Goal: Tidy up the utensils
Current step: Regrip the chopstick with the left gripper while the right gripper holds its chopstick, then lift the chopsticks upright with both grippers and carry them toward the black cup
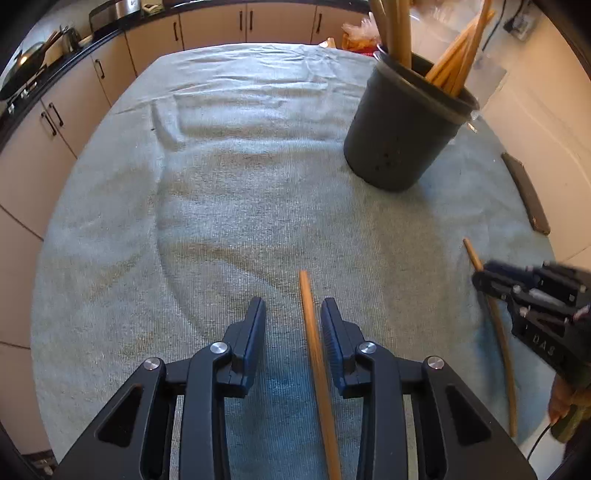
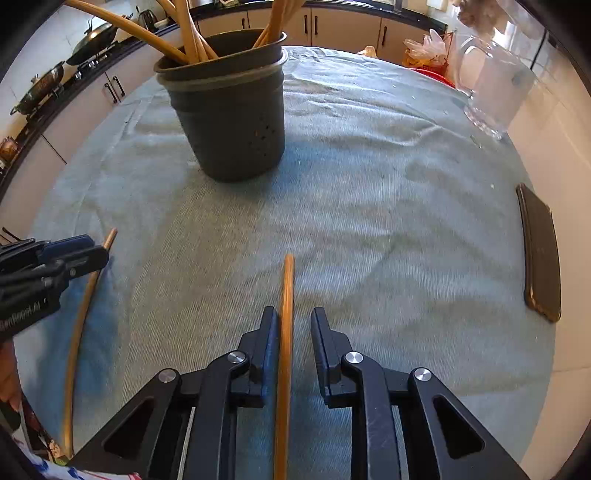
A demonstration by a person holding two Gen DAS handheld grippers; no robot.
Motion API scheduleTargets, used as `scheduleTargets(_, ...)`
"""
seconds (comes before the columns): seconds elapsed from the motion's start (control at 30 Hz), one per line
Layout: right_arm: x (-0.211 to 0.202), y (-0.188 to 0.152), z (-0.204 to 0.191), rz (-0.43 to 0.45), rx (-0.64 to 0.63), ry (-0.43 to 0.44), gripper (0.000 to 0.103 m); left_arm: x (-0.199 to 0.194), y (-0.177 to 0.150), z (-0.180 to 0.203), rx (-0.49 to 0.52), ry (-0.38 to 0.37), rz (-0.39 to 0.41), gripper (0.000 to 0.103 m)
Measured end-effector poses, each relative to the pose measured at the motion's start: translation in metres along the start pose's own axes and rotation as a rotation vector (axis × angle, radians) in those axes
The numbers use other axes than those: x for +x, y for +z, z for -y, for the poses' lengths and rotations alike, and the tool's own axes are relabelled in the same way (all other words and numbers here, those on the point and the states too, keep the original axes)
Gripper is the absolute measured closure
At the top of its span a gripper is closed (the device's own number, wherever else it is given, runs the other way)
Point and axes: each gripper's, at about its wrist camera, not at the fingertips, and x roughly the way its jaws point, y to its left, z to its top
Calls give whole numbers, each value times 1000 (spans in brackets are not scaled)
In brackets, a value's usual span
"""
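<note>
Two long wooden sticks lie on the pale green cloth (image 1: 221, 184). One stick (image 1: 314, 350) runs between the fingers of my left gripper (image 1: 293, 310), close against the right finger, with a clear gap on the left side. The other stick (image 2: 285, 350) lies between the fingers of my right gripper (image 2: 294, 321), against the left finger, with a gap to the right one. Both grippers point steeply down and stand open. Each shows in the other's view: right gripper (image 1: 480, 280), left gripper (image 2: 99, 254). A dark grey holder (image 1: 402, 140) (image 2: 232, 122) with several wooden utensils stands beyond.
A clear glass jar (image 2: 495, 85) stands at the table's far right edge. A dark flat slab (image 2: 541, 254) (image 1: 524, 192) lies near the right edge. Kitchen cabinets (image 1: 214, 26) and a stove with a wok (image 2: 92, 37) line the room behind.
</note>
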Motion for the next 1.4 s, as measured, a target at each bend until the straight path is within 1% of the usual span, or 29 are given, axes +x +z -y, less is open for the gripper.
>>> scheduleTargets(0.13, 4, 11, -7, -14, -36, -20, 84, 1, 0, 2, 8, 9, 4, 73)
scheduleTargets(0.23, 5, 15, -11, -16, -48, -13, 89, 1, 1, 2, 2, 4, 11, 73)
scheduleTargets(0.3, 4, 14, -13, -4, -57, -7, 95, 1, 3, 3, 6, 2, 22, 73)
scheduleTargets(0.33, 4, 13, -12, 1, -58, -6, 96, 1, 3, 5, 18, 5, 33, 78)
scheduleTargets(0.37, 4, 12, -11, 9, -56, -3, 97, 3, 2, 6, 24, 3, 42, 97)
scheduleTargets(0.43, 2, 9, -7, 32, -34, 25, 98, 2, 4, 4, -2, -15, 44, 98)
scheduleTargets(0.5, -1, 8, -2, 56, 0, 55, 98, -2, 4, -2, -63, -68, 47, 98)
scheduleTargets(0.57, -12, 6, 2, 102, 18, 81, 98, -16, 3, -4, -82, -71, 89, 98)
scheduleTargets(0.63, -30, 1, 4, 168, 33, 103, 98, -32, 1, -7, -94, -78, 127, 98)
scheduleTargets(0.77, -66, -11, 5, 297, 63, 138, 98, -72, -7, -8, -124, -89, 229, 98)
scheduleTargets(0.97, -113, -36, -3, 443, 76, 160, 98, -124, -23, 5, -93, -52, 374, 98)
scheduleTargets(1.07, -126, -42, -5, 487, 90, 183, 98, -143, -28, 14, -74, -39, 432, 98)
scheduleTargets(1.17, -140, -50, -3, 531, 103, 202, 98, -157, -36, 22, -59, -31, 470, 98)
scheduleTargets(1.27, -153, -60, -5, 574, 104, 201, 98, -165, -43, 28, -51, -35, 488, 98)
scheduleTargets(1.4, -166, -69, -7, 608, 100, 200, 98, -175, -51, 34, -45, -44, 509, 98)
